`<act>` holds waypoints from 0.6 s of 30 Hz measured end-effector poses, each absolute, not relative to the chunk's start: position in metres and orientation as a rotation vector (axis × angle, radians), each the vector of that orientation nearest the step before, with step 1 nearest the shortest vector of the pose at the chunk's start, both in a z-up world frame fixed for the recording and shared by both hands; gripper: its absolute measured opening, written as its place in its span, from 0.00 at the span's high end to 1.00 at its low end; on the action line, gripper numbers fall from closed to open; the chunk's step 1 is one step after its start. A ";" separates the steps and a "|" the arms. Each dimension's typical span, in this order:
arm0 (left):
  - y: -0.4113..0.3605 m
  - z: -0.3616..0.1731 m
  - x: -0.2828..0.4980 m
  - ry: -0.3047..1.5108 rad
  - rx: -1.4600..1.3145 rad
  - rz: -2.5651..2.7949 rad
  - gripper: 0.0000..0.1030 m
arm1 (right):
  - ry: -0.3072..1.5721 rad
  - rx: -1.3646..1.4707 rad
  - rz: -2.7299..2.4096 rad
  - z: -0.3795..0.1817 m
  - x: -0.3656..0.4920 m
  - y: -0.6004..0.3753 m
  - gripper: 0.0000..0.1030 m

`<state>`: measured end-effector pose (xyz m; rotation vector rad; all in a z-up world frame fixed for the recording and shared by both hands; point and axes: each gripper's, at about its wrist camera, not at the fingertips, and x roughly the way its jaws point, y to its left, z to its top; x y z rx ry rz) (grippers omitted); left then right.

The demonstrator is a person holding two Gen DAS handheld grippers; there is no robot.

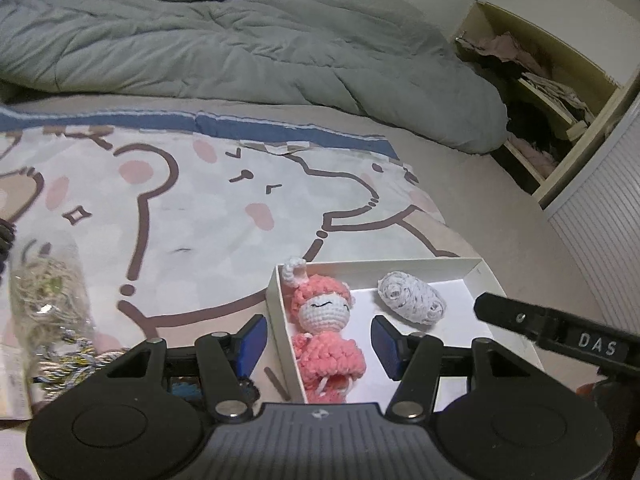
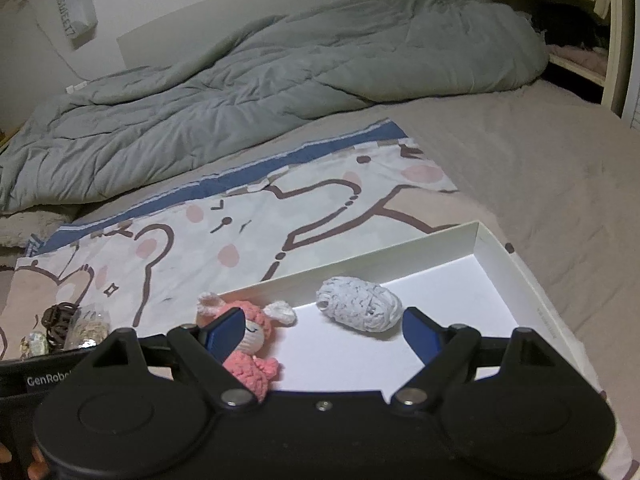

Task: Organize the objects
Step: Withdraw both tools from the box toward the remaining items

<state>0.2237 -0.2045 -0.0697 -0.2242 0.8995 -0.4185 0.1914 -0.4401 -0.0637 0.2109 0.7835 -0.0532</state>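
We have both claws hanging over the white shallow box (image 2: 496, 248) on the bed, each with its blue pads apart and nothing between them. In the box already lie the pink crochet doll (image 1: 326, 332) and, just beside it but apart, a pale grey skein of yarn (image 2: 360, 310). The left gripper (image 1: 320, 344) has the doll straight ahead and below it, the doll's long axis running head-away, feet-toward us, roughly in line with the claw's pointing direction; the box wall passes between its fingers. The right gripper (image 2: 324, 336) sits over the bare floor of the box, the skein just ahead of its gap. What is left to sort, we judge, lies off to the left of the left claw: a clear bag of stringy gold-green trinkets (image 1: 48, 292) and a blue-and-yellow twisted cord (image 1: 76, 356) on the bear-print cloth (image 1: 192, 216), well apart from the box. The bag's long axis runs away from us, so it would lie along, not across, the left claw's gap. That claw is plainly nearer; it would have to swing left.
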 end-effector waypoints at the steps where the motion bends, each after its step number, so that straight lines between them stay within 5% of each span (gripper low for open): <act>1: -0.203 -0.066 0.221 0.898 -0.216 -0.415 0.44 | 0.778 0.209 -0.049 -0.060 0.189 -0.439 0.16; 18: -0.184 -0.016 0.175 0.870 -0.107 -0.396 0.39 | 0.724 0.141 -0.060 -0.018 0.136 -0.425 0.12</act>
